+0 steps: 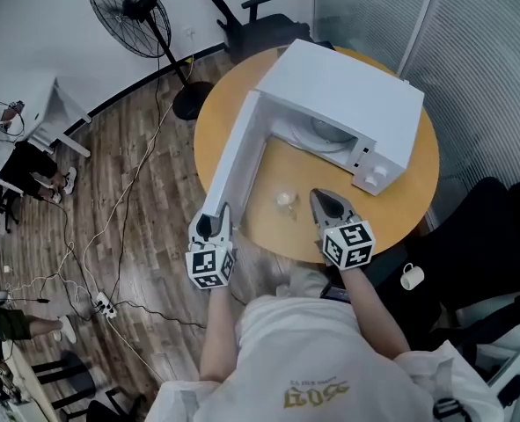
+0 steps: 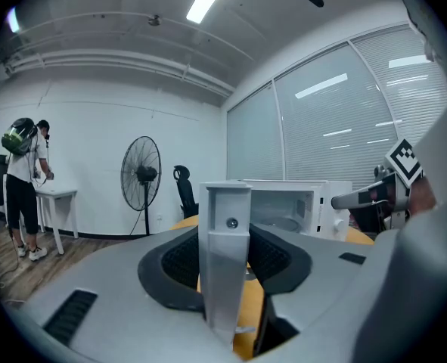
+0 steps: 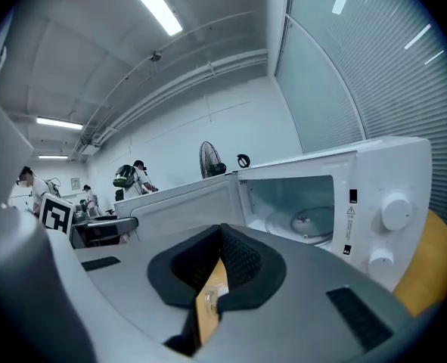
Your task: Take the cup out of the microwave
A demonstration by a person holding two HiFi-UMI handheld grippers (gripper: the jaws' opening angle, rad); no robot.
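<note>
The left tool (image 1: pixel 214 222) is clamping the edge of the open microwave door (image 1: pixel 235 152). The right tool (image 1: pixel 320 199) is hanging pinched shut, gripping nothing. The cup (image 1: pixel 285 200), small and blurry, is sitting on the tabletop (image 1: pixel 286 234) between them, outside the microwave (image 1: pixel 347 95)

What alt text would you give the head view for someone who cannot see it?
Seen from above, the left gripper clamps the edge of the wide-open door of a white microwave on a round yellow table. A small clear cup sits on the table in front of the microwave, beside the shut, empty right gripper.
</note>
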